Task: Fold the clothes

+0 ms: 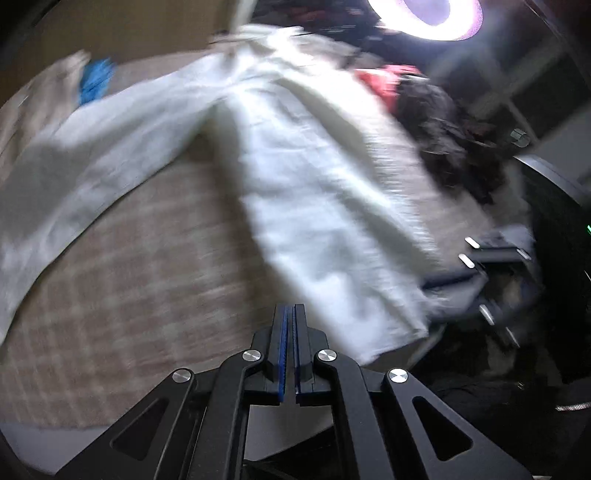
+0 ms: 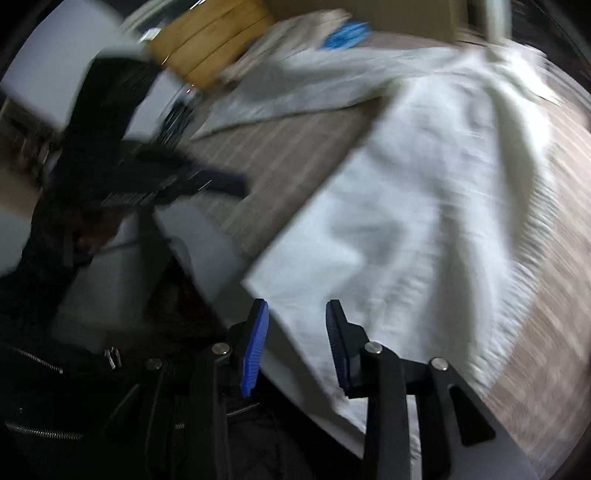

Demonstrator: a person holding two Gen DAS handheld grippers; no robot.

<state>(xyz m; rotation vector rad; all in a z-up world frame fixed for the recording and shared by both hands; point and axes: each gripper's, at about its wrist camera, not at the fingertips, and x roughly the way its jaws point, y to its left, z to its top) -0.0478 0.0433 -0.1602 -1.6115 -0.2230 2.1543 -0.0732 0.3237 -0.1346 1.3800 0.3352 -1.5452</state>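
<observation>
I am holding my left tool (image 1: pixel 290 314) with its blue pads pressed flat together and nothing between them, pointing down over the checked beige bedspread (image 1: pixel 147 288) just beside the near edge of the white garment (image 1: pixel 303 177). That garment is lying spread across the bed — its long body running away from me up the middle, one sleeve trailing off to the left. My right tool (image 2: pixel 297 317) is standing partly open, its blue pads (image 2: pixel 255 347) clearly apart, and the near corner of the same white garment (image 2: pixel 406 221) is showing in the gap between them; the pads are not pressing on the cloth. Everything is smeared by motion blur, so finer creases are hard to read. A small blue item (image 1: pixel 96 79) is lying at the far left of the bedspread, and a dark heap of clothes (image 1: pixel 454 140) with a patch of red fabric (image 1: pixel 384 81) is sitting at the far right — well apart from the garment's hem. A ring lamp (image 1: pixel 432 14) is glowing above.
</observation>
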